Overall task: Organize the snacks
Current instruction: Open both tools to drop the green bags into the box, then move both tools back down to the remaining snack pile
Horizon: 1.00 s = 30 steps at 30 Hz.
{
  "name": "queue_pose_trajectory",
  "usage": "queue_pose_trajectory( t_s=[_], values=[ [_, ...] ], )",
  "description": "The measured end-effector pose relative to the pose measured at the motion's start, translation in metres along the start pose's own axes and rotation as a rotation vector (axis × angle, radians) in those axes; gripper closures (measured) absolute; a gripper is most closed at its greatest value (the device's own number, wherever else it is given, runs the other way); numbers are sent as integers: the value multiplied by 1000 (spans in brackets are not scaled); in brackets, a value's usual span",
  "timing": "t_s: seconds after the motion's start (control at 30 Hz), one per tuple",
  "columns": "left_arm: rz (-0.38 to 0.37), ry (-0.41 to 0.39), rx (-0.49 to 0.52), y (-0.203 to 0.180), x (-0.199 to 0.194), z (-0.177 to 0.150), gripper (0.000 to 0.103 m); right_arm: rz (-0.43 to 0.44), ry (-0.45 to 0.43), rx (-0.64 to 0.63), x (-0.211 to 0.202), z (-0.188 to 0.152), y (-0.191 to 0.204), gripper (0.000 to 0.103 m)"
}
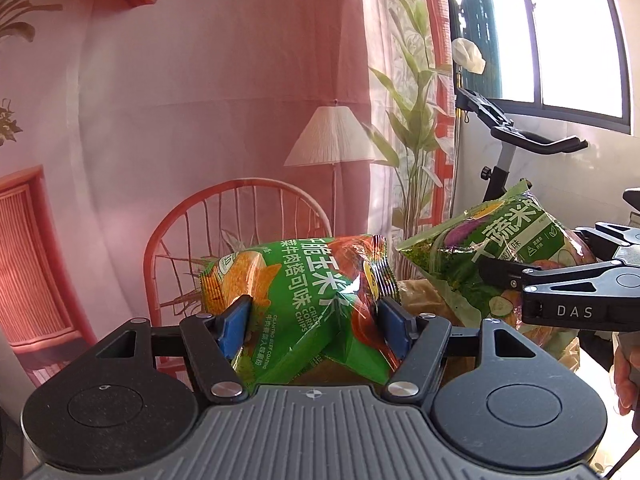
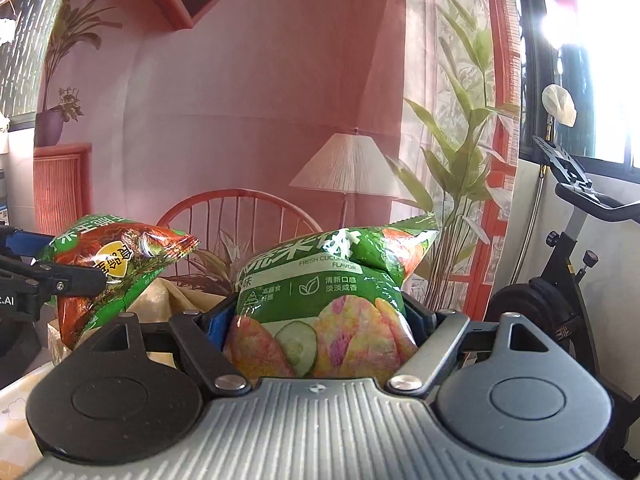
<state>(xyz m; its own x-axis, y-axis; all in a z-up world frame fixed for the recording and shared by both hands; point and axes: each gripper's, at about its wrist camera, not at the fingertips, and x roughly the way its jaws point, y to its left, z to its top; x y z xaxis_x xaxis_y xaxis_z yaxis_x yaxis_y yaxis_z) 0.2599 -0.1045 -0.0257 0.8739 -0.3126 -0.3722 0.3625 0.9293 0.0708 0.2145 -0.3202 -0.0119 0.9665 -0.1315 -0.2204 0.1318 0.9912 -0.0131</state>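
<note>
My left gripper is shut on a green and orange corn chips bag, its blue pads pressing both sides. The bag is held up in the air. To the right, my right gripper grips a green cucumber-flavour snack bag at about the same height. In the right wrist view that cucumber bag fills the space between the jaws of the right gripper, standing upright. The corn chips bag hangs at the left in the left gripper.
A beige, crinkled surface lies under both bags, and a patterned tablecloth shows low at the left. An exercise bike stands at the right by a bright window. A printed backdrop with a chair and lamp hangs behind. A hand holds the right gripper.
</note>
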Motion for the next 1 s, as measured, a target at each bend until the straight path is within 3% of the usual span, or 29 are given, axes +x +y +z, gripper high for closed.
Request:
queue_pose_trajectory(
  t_s=[0.23,0.37,0.67,1.0],
  values=[
    [-28,72,-17,10,32,-2,27,48,107,7,33,-6,1,21],
    [-5,79,-56,16,23,-3,24,54,87,69,20,-5,-7,13],
    [15,82,-74,24,-58,-24,24,95,45,137,-59,-12,-14,10],
    [59,120,-88,43,-151,-96,24,178,99,235,-134,-75,18,10]
  ],
)
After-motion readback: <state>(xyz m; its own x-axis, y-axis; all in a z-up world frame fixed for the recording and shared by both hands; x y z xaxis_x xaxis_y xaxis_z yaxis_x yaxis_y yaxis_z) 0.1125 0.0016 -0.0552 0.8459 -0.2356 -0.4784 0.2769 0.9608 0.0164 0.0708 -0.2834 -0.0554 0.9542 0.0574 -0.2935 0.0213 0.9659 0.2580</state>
